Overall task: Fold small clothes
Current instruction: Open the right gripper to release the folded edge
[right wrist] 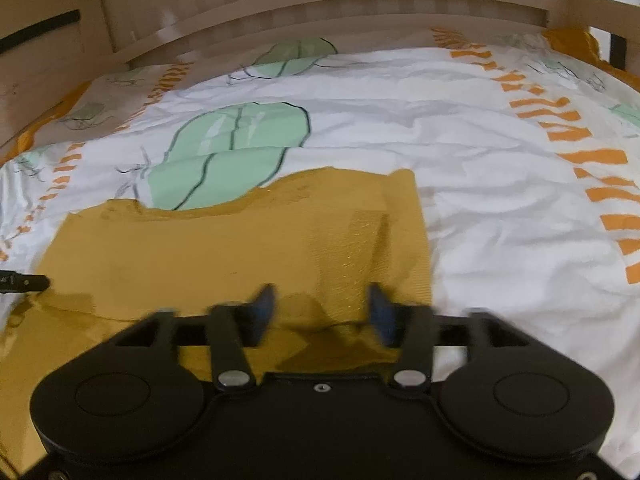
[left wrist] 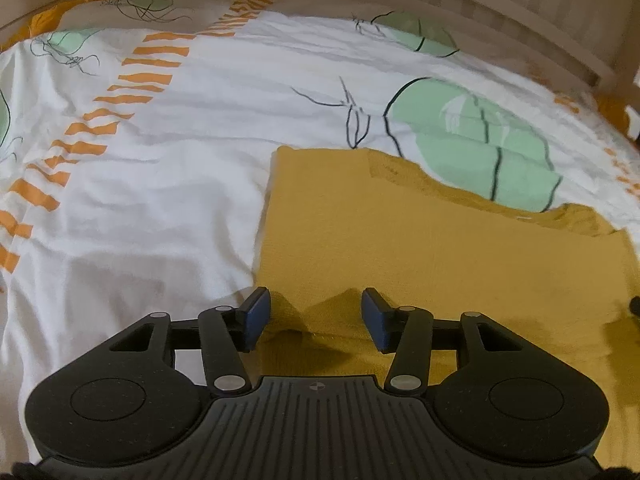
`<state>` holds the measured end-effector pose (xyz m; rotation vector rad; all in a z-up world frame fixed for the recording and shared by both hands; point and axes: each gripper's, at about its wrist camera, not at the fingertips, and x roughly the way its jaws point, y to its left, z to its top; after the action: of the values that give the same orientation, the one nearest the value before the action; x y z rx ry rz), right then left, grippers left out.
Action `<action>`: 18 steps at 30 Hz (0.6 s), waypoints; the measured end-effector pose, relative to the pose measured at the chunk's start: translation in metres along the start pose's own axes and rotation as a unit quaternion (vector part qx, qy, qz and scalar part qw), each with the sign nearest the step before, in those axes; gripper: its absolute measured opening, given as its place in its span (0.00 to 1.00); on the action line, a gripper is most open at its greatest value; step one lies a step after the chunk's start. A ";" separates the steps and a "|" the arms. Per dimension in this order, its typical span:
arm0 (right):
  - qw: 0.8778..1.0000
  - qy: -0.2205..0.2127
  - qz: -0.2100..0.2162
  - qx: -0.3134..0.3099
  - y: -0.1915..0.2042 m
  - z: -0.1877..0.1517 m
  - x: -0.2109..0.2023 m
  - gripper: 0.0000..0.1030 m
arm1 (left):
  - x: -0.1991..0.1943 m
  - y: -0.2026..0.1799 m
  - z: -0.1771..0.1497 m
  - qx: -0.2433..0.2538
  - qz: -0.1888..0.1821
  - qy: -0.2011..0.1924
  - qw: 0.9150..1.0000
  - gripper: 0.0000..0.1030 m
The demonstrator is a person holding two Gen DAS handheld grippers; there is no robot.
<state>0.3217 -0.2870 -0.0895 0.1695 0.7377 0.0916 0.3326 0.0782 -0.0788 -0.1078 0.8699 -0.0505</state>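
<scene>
On the bed, two grippers at the near edge of a mustard garment.

Spread on the printed bedsheet (left wrist: pixel 168 184), the mustard garment (left wrist: pixel 420 248) lies mostly flat, its far edge ragged where a neckline or sleeve seems to show. The left gripper (left wrist: pixel 316 316) stands with jaws apart over the garment's near left corner, where a small ridge of cloth rises between the fingers without being pinched. The right gripper (right wrist: pixel 322 312), blurred, likewise has its jaws apart over the near right part, where one flap already lies turned over the body of the cloth. Judged from this, the fold appears only begun: one side may be turned in, and the near hem remains to be gripped and carried toward the wooden headboard (right wrist: pixel 320 0) side.
</scene>
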 end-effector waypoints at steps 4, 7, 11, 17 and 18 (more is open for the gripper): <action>1.000 0.002 -0.002 -0.011 0.006 -0.003 -0.020 0.79 | -0.021 0.002 -0.011 -0.009 -0.015 -0.001 1.000 0.63; 1.000 0.006 -0.002 -0.005 0.007 -0.008 -0.034 0.83 | -0.037 0.004 -0.023 -0.012 -0.022 0.000 1.000 0.70; 1.000 0.013 -0.001 0.004 0.006 -0.020 -0.053 0.88 | -0.056 0.006 -0.040 -0.011 -0.038 0.014 0.999 0.79; 0.999 0.020 0.001 0.025 0.005 -0.040 -0.080 0.91 | -0.089 0.002 -0.063 0.004 -0.041 0.008 0.999 0.88; 0.999 0.021 0.003 0.030 0.005 -0.043 -0.085 0.91 | -0.096 0.002 -0.066 0.005 -0.043 0.004 0.999 0.88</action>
<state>0.2303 -0.2891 -0.0635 0.2268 0.7815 0.0781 0.2204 0.0833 -0.0487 -0.1358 0.8733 -0.1360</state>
